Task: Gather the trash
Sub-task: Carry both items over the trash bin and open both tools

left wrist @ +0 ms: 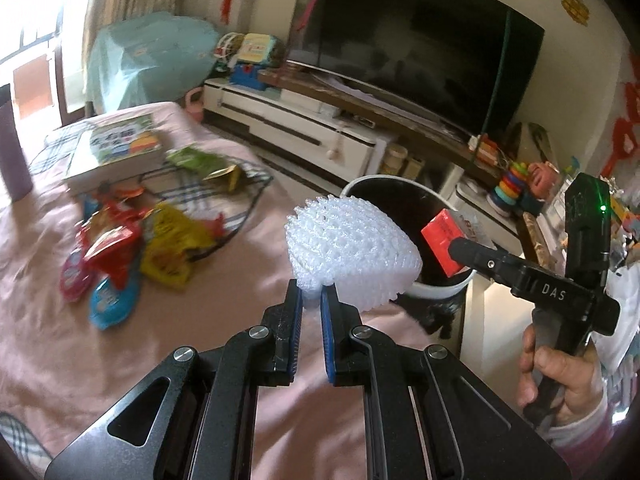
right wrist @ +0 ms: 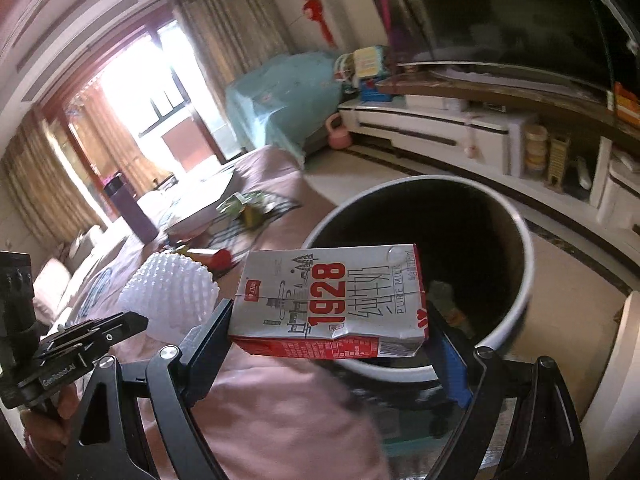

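My left gripper (left wrist: 311,298) is shut on a white foam fruit net (left wrist: 348,248), pinched at its lower edge and held above the pink-covered table beside the bin. My right gripper (right wrist: 332,320) is shut on a grey and red milk carton (right wrist: 332,300), gripped by its two ends and held lengthwise just before the near rim of the bin. The white trash bin with a black liner (right wrist: 520,276) stands past the table's edge; its rim (left wrist: 440,290) shows behind the net. The carton (left wrist: 442,240) and the foam net (right wrist: 172,292) each show in the other view.
Several snack wrappers (left wrist: 132,248) lie on the pink cloth, with a book (left wrist: 116,152) and a purple cup (left wrist: 14,152) further back. A TV stand (left wrist: 304,128) with a large TV (left wrist: 416,64) runs along the wall. A hand (left wrist: 560,376) holds the right gripper's handle.
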